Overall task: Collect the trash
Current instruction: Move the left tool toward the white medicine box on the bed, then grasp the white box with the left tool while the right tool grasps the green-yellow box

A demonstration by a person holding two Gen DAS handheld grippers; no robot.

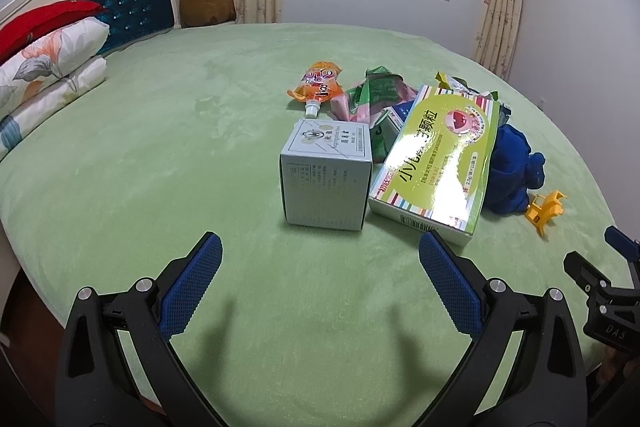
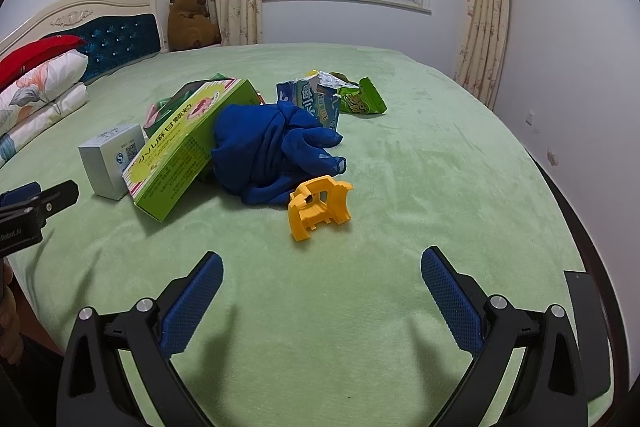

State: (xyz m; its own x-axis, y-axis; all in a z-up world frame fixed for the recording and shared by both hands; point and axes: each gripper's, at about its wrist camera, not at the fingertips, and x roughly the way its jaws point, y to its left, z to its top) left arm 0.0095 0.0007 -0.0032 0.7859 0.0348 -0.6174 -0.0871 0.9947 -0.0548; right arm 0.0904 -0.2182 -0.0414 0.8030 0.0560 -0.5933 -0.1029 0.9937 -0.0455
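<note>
With both tools hovering low over the green bedspread (image 1: 160, 155), nothing collected yet by the look of it. Left gripper (image 1: 320, 283) spread wide, empty; right gripper (image 2: 322, 303) likewise wide apart and holding nothing. Nearest the left tool, at about 12 o'clock: small grey-white box (image 1: 326, 179), standing upright, fine print too small to read. Just beside it at 1 o'clock, a large green striped medicine box (image 1: 436, 163), tilted against the pile, with big Chinese characters, only "小儿" legible for sure. Nearest the right tool, at 12 o'clock, a yellow plastic piece (image 2: 318, 209), touching a crumpled blue cloth (image 2: 272, 151); doubtful whether either counts as trash. Farther back: orange spouted drink pouch (image 1: 318, 87), green-and-pink wrappers (image 1: 368, 95), a torn blue-white packet (image 2: 310, 103) and a green snack bag (image 2: 362, 101), lettering unreadable. No bin or bag in view, so whole pile left to gather. On the left tool's side, "Robot.AI" readable; on the right tool's, "DAS".
</note>
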